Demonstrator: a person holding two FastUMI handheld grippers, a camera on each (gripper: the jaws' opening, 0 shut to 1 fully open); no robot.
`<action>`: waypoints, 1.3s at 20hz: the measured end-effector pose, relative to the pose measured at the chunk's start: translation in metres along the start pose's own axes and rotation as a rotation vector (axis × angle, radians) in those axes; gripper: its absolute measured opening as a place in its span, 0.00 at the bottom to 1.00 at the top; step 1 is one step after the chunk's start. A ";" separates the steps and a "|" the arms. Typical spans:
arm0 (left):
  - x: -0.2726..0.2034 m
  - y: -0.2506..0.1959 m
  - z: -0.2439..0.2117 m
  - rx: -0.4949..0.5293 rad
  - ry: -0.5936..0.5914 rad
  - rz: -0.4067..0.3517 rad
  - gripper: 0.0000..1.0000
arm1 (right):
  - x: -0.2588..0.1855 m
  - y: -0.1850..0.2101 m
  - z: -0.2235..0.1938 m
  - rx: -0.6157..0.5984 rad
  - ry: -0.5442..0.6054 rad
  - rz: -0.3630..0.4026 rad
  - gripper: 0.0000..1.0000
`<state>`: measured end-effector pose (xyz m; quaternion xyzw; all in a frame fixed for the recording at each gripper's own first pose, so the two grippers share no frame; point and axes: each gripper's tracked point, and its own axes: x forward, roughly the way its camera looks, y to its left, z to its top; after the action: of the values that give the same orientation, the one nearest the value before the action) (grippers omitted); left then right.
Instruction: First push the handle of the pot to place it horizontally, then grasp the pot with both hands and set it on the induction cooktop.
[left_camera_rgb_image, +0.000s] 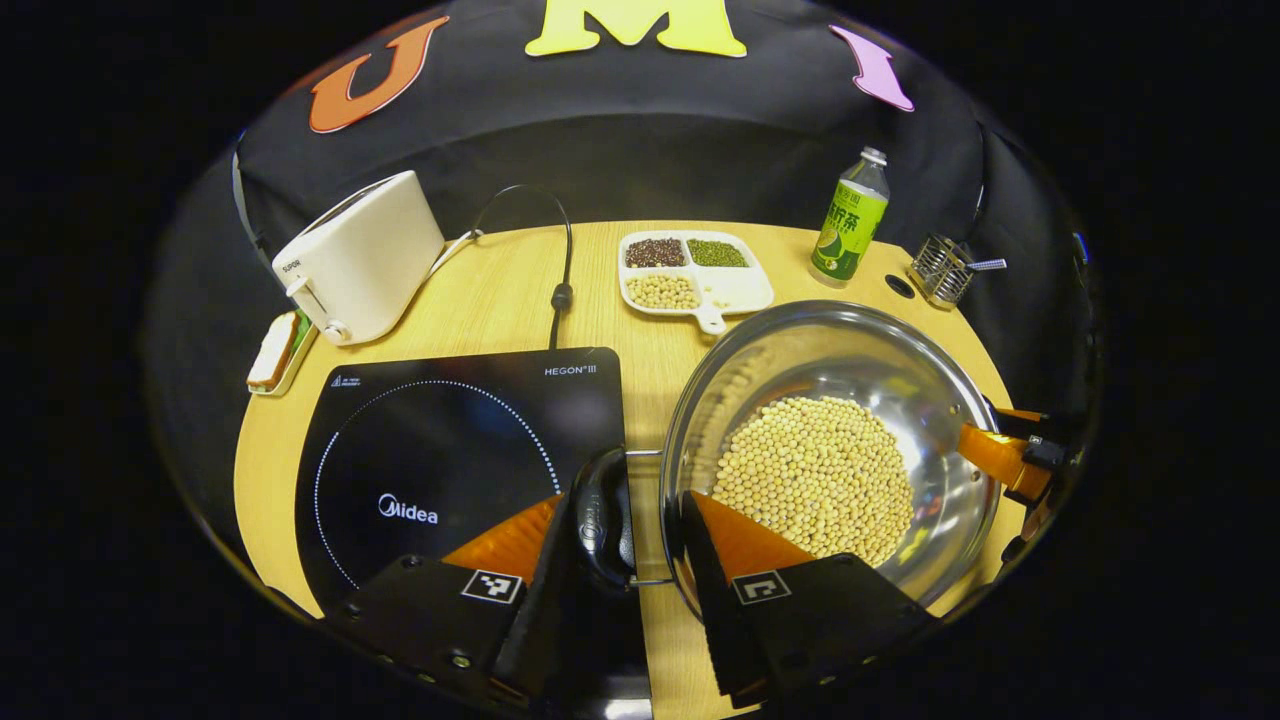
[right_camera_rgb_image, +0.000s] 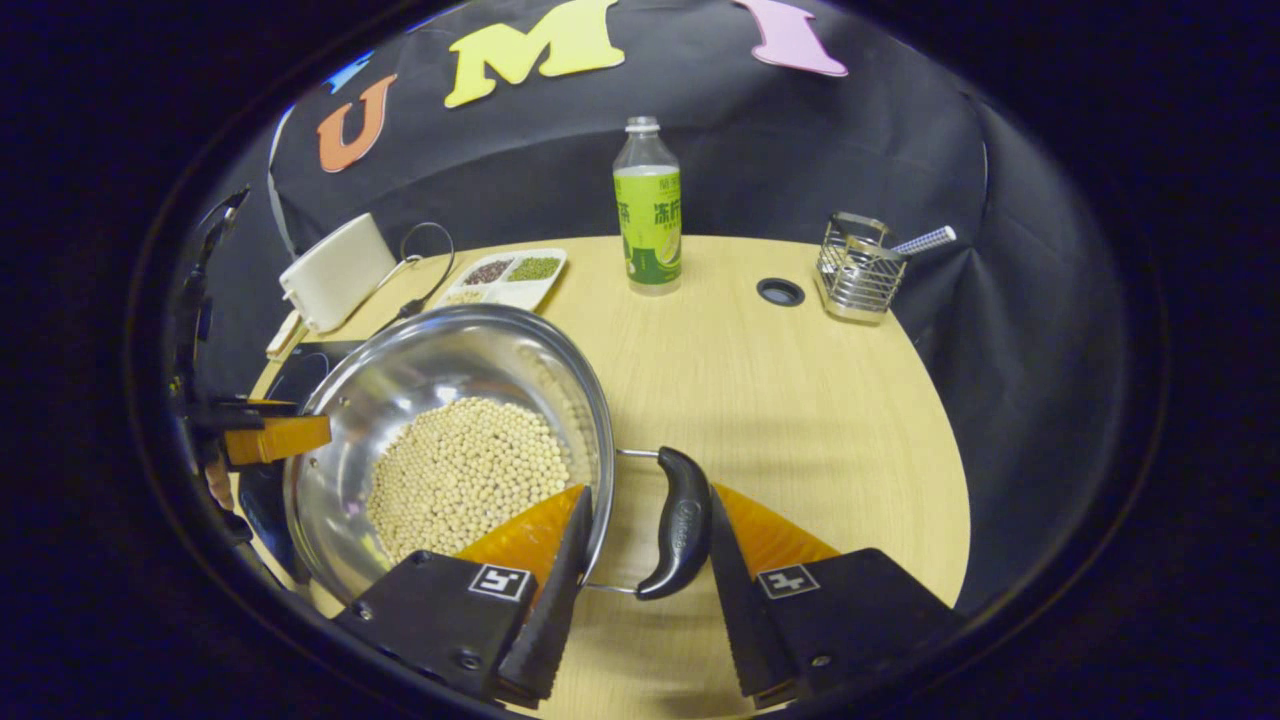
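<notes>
Both grippers' jaws gape, unclenched, astride the pot's (left_camera_rgb_image: 830, 440) side handles — left gripper (left_camera_rgb_image: 625, 560), right gripper (right_camera_rgb_image: 645, 560).

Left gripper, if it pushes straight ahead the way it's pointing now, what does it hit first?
The pot's black handle, already between the left gripper fingers; beyond it lies bare wooden table, then probably the white divided tray of beans.

Bright overhead light, fisheye-warped edges

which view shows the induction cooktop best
The left gripper view: the induction cooktop lies nearly whole beside the pot, ring marking visible. The right gripper view shows a dark sliver behind the pot's rim.
</notes>
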<state>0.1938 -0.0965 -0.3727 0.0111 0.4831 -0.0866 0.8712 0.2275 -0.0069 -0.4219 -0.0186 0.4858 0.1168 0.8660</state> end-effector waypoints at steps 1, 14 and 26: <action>0.004 0.000 -0.001 0.002 0.007 -0.004 0.59 | -0.001 0.000 0.000 -0.008 0.024 0.013 0.67; -0.015 -0.006 -0.003 0.021 0.038 -0.012 0.55 | -0.024 -0.004 -0.002 0.086 0.150 0.004 0.58; -0.088 -0.006 0.036 0.048 -0.062 -0.071 0.55 | -0.117 0.008 0.037 0.069 0.093 -0.046 0.58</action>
<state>0.1777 -0.0943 -0.2788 0.0122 0.4538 -0.1291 0.8816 0.1982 -0.0151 -0.3033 -0.0051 0.5286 0.0791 0.8451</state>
